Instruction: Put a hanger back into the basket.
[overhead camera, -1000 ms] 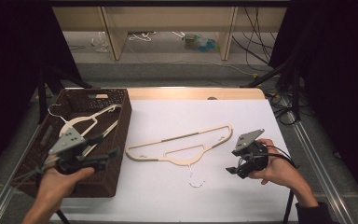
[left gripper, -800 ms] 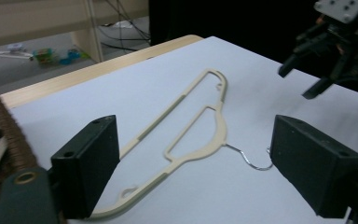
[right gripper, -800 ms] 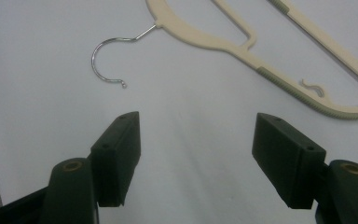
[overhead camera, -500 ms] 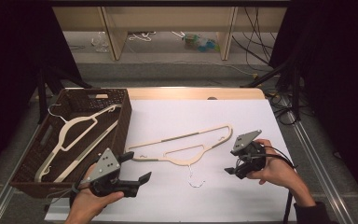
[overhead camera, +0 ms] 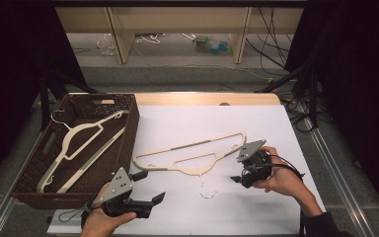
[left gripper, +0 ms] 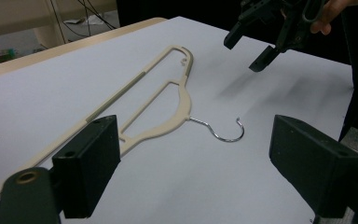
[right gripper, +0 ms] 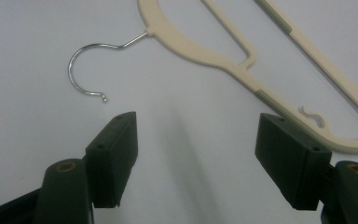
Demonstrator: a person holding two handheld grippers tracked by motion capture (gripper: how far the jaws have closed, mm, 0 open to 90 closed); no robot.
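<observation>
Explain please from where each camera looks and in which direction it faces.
High view: above the person's table edge, facing forward and down on the table; both hands show.
Left gripper view: on the left tool, facing across the hanger toward the right tool.
Right gripper view: on the right tool, facing down at the table; its jaws show.
All share the hanger's hook.

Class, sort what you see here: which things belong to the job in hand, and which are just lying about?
In the job:
- hanger on the white table
- left tongs, open
- right tongs, open

Lying about:
- basket holding another hanger
- clutter on the floor
</observation>
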